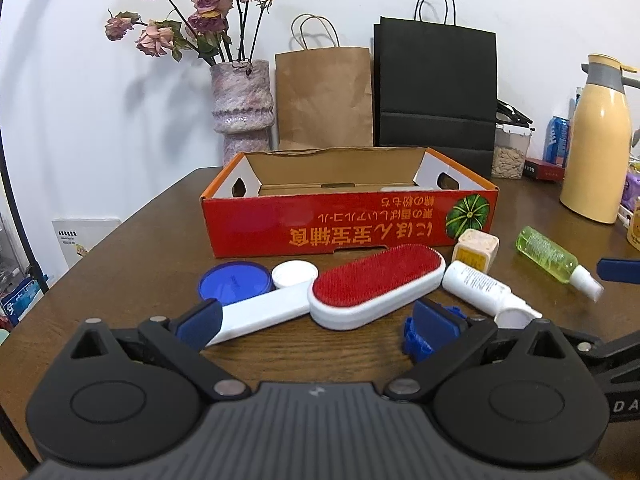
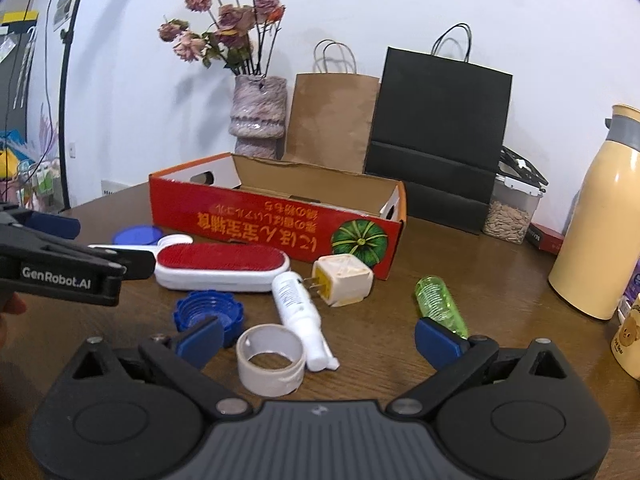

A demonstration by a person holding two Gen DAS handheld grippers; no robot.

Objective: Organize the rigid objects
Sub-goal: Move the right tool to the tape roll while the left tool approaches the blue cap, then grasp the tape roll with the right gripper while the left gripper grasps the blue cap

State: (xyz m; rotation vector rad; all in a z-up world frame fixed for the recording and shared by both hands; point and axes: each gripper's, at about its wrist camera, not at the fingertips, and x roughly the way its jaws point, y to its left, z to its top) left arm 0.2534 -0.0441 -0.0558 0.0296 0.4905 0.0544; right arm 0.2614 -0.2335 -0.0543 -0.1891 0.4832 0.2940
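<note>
We see the red box (image 1: 348,216) open at the top, and its inside looks almost free, so a gripper can enter from above. In front of its near wall the table (image 2: 460,264) is crowded: the lint brush (image 1: 376,286), the blue lid (image 1: 234,282), the white cap (image 1: 294,273), the plug adapter (image 2: 344,280), the white bottle (image 2: 298,304), the tape roll (image 2: 270,360) and the blue ring cap (image 2: 208,312) lie close together. The green bottle (image 2: 440,304) lies apart, with bare wood around it. Behind the box, the vase (image 1: 242,104), the brown bag (image 1: 324,100) and the black bag (image 1: 436,96) close the way. On the right stands the yellow thermos (image 2: 596,216).
</note>
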